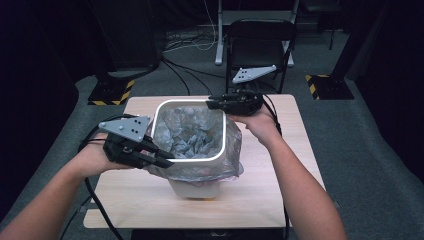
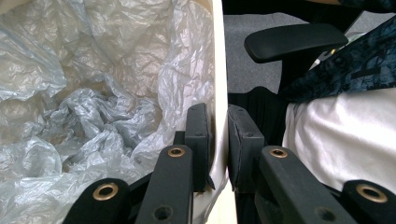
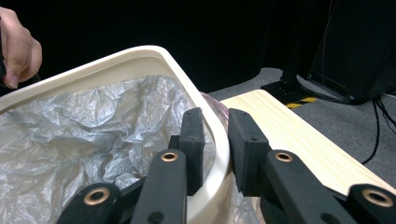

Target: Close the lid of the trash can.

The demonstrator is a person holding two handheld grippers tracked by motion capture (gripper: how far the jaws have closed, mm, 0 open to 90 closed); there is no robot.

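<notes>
A white waste bin (image 1: 192, 150) lined with a crinkled grey plastic bag (image 1: 187, 132) stands near the middle of a light wooden table (image 1: 260, 195), its rounded-square rim ring (image 1: 223, 131) sitting over the liner while loose plastic bulges out beneath it on the near side. The left gripper (image 1: 161, 161) is clamped on the rim at the bin's near-left corner — in the left gripper view its jaws close narrowly across the white edge (image 2: 219, 93), one pad inside against the liner (image 2: 93, 112), one outside. The right gripper (image 1: 214, 104) grips the far-right corner the same way, jaws pinching the rim ring (image 3: 219, 158) with the bag (image 3: 74, 135) inside. Bare tabletop lies open to the right of the bin and along the near edge; the left side is tighter, with the left hand (image 1: 92, 159) just off the bin. Beyond the table's far edge stands a dark folding chair (image 1: 260, 37) on grey carpet, with cables trailing across it. The bin's base is partly hidden by the overhanging plastic, and the room's corners fall into darkness.
</notes>
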